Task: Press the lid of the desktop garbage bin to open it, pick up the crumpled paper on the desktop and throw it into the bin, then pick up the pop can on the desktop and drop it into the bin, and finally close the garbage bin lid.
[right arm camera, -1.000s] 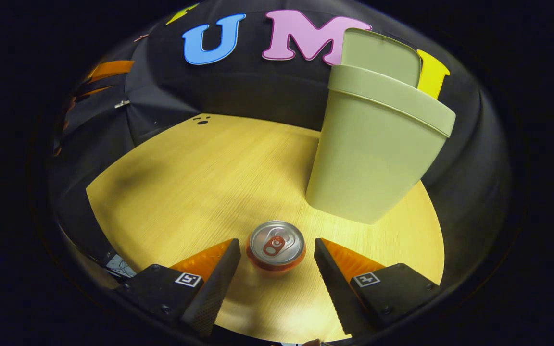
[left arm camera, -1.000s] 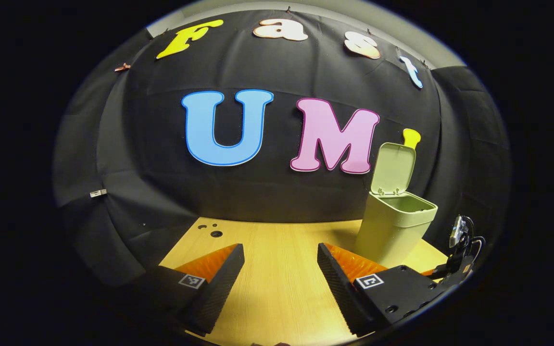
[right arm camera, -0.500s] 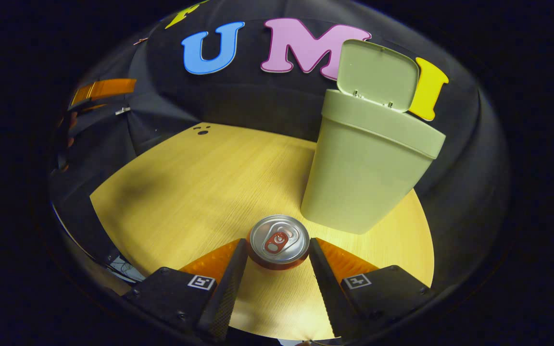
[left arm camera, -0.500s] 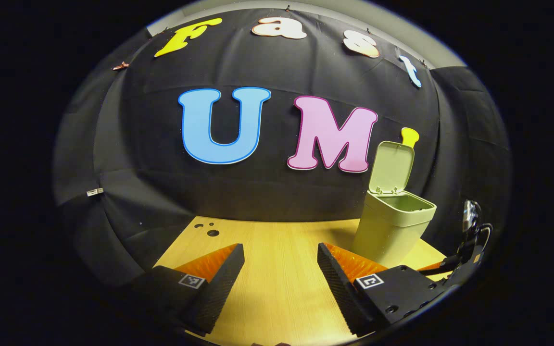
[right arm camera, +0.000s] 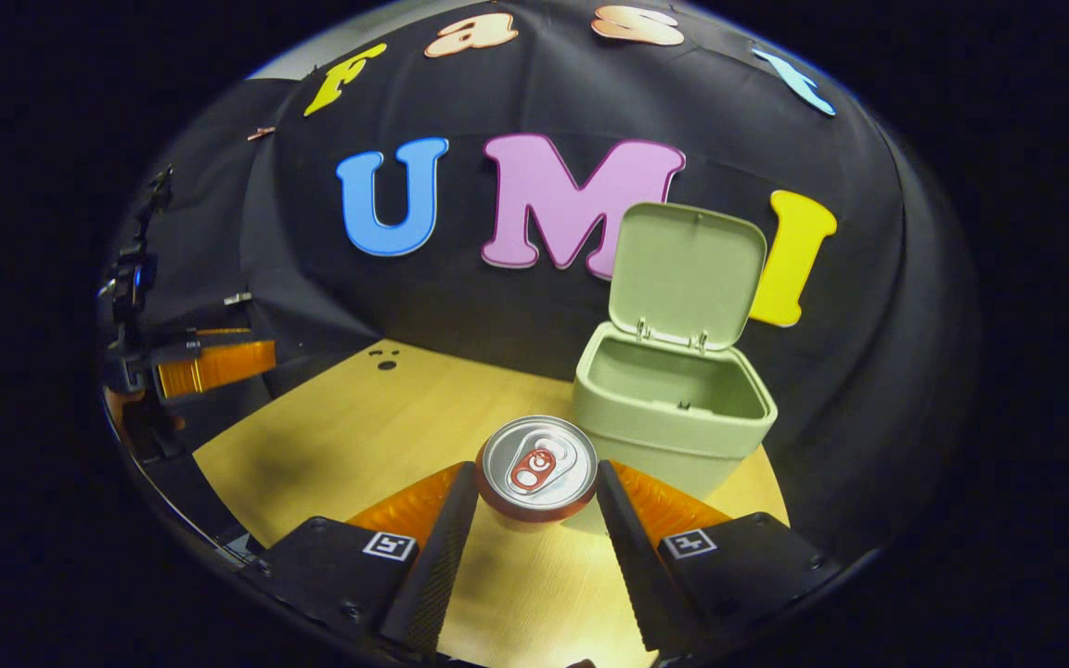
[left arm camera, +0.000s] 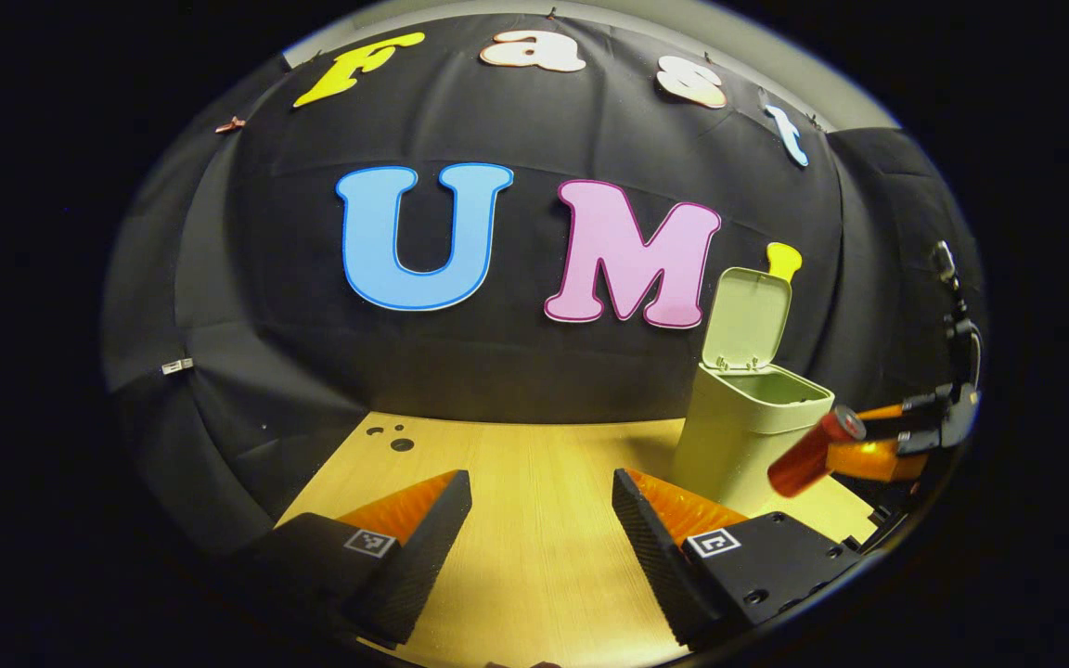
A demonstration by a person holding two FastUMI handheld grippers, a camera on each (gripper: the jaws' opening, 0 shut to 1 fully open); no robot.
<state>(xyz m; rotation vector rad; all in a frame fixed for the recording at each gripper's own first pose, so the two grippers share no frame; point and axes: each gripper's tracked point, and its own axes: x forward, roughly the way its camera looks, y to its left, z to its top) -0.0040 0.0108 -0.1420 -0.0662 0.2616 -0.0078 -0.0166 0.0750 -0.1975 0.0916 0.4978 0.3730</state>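
A pale green bin [right arm camera: 674, 417] stands on the wooden table with its lid [right arm camera: 688, 276] tipped up and back, the inside dark. My right gripper [right arm camera: 536, 482] is shut on a red pop can [right arm camera: 536, 468], silver top facing the camera, held in the air just in front of the bin. In the left gripper view the same can [left arm camera: 811, 453] hangs tilted beside the bin [left arm camera: 746, 436], clamped by the right gripper [left arm camera: 859, 436]. My left gripper [left arm camera: 542, 520] hovers open over bare table, well left of the bin. The left gripper [right arm camera: 210, 364] appears far left in the right gripper view.
The wooden table [left arm camera: 534, 473] has small dark holes [left arm camera: 400, 443] near its back left corner. Black cloth closes the booth behind and at both sides. A table edge runs at the left in the right gripper view [right arm camera: 219, 473].
The right gripper closed on the can and lifted it off the table, up to the level of the bin's rim. The left gripper drifted slightly, staying open.
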